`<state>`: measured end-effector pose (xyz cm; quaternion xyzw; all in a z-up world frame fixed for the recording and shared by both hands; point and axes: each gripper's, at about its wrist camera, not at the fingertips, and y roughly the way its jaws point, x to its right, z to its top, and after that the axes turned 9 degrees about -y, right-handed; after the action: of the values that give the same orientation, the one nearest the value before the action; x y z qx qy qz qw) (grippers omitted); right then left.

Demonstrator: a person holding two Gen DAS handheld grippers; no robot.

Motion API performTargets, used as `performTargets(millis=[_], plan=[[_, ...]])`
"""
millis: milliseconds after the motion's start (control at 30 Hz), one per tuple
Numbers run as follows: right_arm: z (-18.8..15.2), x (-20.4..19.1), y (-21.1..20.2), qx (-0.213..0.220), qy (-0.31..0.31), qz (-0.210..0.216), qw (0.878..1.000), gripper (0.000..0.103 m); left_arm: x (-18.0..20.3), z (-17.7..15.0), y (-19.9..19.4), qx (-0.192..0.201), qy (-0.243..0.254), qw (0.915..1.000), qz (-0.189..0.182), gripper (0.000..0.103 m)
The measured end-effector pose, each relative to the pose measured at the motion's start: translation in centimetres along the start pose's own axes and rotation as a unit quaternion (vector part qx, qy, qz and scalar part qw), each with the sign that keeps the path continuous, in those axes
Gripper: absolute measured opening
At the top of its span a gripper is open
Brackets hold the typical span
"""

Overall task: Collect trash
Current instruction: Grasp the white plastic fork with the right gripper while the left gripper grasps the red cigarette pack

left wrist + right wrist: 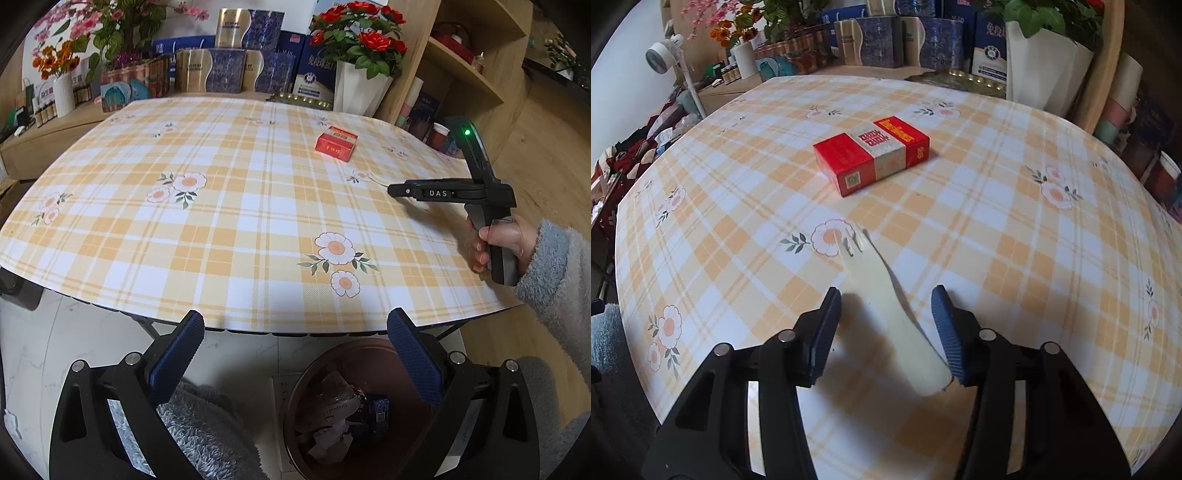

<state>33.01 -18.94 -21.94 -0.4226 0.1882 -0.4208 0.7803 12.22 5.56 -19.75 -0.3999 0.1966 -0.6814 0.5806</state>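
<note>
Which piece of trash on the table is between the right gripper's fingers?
The pale plastic fork, lying between the right gripper fingers; the red box sits farther off.

Your left gripper (295,354) points down at a slant, its jaws wide apart with nothing between the blue pads (177,360). Your right gripper (886,328) also tilts downward; its jaws stand partly apart, and neither pad (825,332) visibly presses on anything. In the left wrist view, your right hand (498,243) wraps the right gripper's handle, fingers curled around the grip, with a fuzzy grey sleeve (557,273) covering the wrist and forearm.
</note>
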Motion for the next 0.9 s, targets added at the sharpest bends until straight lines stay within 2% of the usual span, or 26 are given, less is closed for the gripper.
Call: performTargets(millis=[33, 133, 167, 233, 333, 433, 567, 733, 900], plan=[[0.1, 0.0, 0.1, 0.002, -0.002, 0.004, 1.0, 0.043, 0.0, 0.1, 0.1, -0.002, -0.002, 1.0, 0.0, 0.097], [-0.1, -0.3, 0.0, 0.013, -0.016, 0.016, 1.0, 0.032, 0.0, 0.2, 0.5, -0.006, -0.008, 0.9999, -0.001, 0.097], [-0.1, -0.4, -0.1, 0.016, -0.018, 0.021, 0.999, 0.025, 0.0, 0.3, 0.5, -0.007, -0.009, 0.9999, -0.001, 0.097], [-0.3, -0.6, -0.3, 0.021, -0.021, 0.026, 0.999, 0.019, 0.1, 0.5, 0.6, -0.004, -0.009, 1.0, 0.0, 0.097], [-0.9, -0.2, -1.5, 0.059, -0.005, 0.033, 0.998, 0.019, 0.1, 0.9, 0.3, 0.015, -0.01, 0.9998, 0.001, 0.097], [-1.7, 1.2, -3.0, 0.1, 0.043, 0.02, 0.994, 0.019, -0.3, 1.7, 1.1, -0.005, -0.026, 0.9997, -0.002, 0.097], [-3.0, 3.1, -4.8, 0.15, 0.107, -0.009, 0.983, 0.019, -0.8, 3.5, 1.9, -0.018, -0.069, 0.997, -0.029, 0.097], [-3.4, 3.4, -5.6, 0.176, 0.127, -0.044, 0.975, 0.019, 0.4, 7.7, 3.6, 0.0, -0.086, 0.9952, -0.047, 0.097], [-3.9, 4.1, -5.9, 0.185, 0.14, -0.044, 0.972, 0.019, 3.4, 12.7, 7.2, 0.018, -0.048, 0.9975, -0.05, 0.097]])
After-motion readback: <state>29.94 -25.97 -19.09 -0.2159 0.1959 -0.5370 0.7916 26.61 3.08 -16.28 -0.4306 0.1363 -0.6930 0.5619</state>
